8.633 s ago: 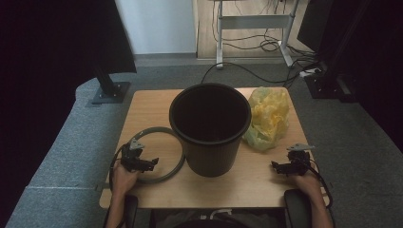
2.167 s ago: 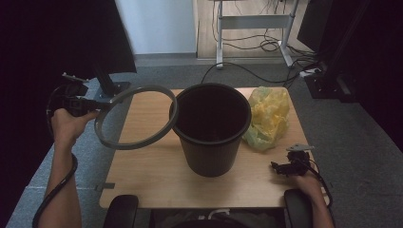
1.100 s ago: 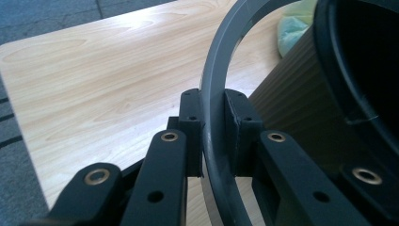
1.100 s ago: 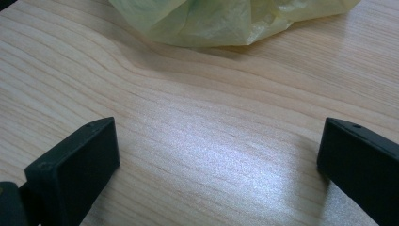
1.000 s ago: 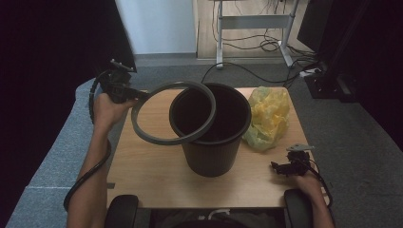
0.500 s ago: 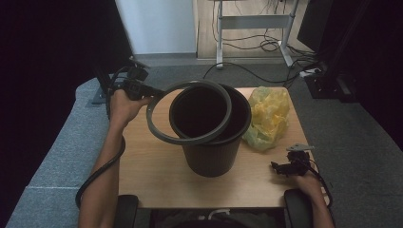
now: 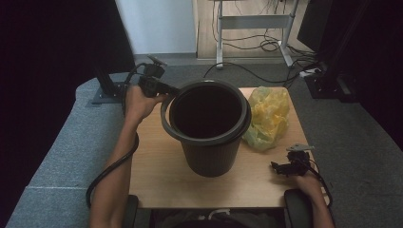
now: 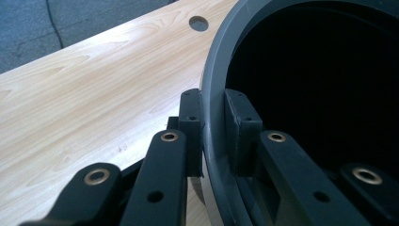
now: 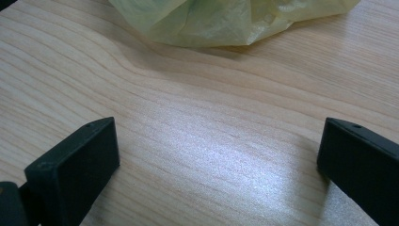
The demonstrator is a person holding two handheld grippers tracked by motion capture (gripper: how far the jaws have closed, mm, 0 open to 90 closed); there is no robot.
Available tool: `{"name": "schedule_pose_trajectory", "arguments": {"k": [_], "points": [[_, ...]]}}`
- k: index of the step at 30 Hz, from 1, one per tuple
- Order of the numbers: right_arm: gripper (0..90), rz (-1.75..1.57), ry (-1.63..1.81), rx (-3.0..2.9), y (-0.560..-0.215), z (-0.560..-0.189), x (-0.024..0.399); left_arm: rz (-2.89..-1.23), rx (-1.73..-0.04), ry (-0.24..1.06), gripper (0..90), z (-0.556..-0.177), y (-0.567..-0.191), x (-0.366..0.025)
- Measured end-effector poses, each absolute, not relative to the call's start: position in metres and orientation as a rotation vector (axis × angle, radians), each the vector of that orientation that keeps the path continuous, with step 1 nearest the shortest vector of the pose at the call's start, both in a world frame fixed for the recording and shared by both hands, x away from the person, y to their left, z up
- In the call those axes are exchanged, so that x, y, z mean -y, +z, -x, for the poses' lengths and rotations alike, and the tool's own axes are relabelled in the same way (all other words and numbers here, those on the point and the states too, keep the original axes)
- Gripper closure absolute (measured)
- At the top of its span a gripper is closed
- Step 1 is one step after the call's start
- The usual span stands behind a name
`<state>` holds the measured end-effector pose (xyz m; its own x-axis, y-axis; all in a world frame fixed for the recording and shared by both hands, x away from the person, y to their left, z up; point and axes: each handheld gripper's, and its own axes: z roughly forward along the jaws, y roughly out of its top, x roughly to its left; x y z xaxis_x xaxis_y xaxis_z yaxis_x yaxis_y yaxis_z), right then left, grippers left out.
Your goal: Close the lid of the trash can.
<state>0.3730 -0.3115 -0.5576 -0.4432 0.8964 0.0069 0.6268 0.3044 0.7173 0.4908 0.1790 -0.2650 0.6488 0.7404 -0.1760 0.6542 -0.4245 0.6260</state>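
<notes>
High view: left hand-held gripper [image 7: 159,88] holds the dark grey plastic ring [image 7: 166,124] by its band, jaws closed nearly together with one pad on the outer face and one on the inner, as the left gripper view confirms [image 8: 214,132]. The ring sits about level around the rim of the round dark plastic bucket [image 7: 209,152], just ahead of that gripper; whether it is fully seated cannot be told.

Handling judgement: the ring looks light, thin and fairly stiff, though a hoop this wide may flex or tilt when held at one point. Its smooth plastic may slip between the pads. The present hold on the near band is the sensible one.

Right hand-held gripper [image 7: 284,167] rests on the wooden desk [image 7: 157,166], jaws wide apart and holding nothing [image 9: 216,155]. A crumpled yellow plastic bag [image 7: 268,116] lies ahead of it, soft and light, touching or just beside the bucket's far side. The bag sits near the ring's edge there and could catch under it.
</notes>
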Motion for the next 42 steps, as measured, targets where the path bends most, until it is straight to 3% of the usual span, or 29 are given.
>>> {"name": "schedule_pose_trajectory", "arguments": {"k": [22, 29, 38, 42], "points": [[0.0, -1.36, 0.928, -2.182, -0.558, -0.373, 0.312, -2.212, -1.064, 0.241, 74.4, -0.492, -0.272, -0.161], [0.0, -1.36, 0.928, -2.182, -0.558, -0.373, 0.311, -2.203, -0.997, 0.264, 38.8, -0.49, -0.274, -0.165], [0.0, -1.36, 0.927, -2.182, -0.558, -0.373, 0.312, -2.159, -0.9, 0.292, 13.9, -0.483, -0.272, -0.181], [0.0, -1.36, 0.927, -2.182, -0.558, -0.373, 0.312, -2.152, -0.89, 0.291, 12.7, -0.479, -0.274, -0.191]]}}
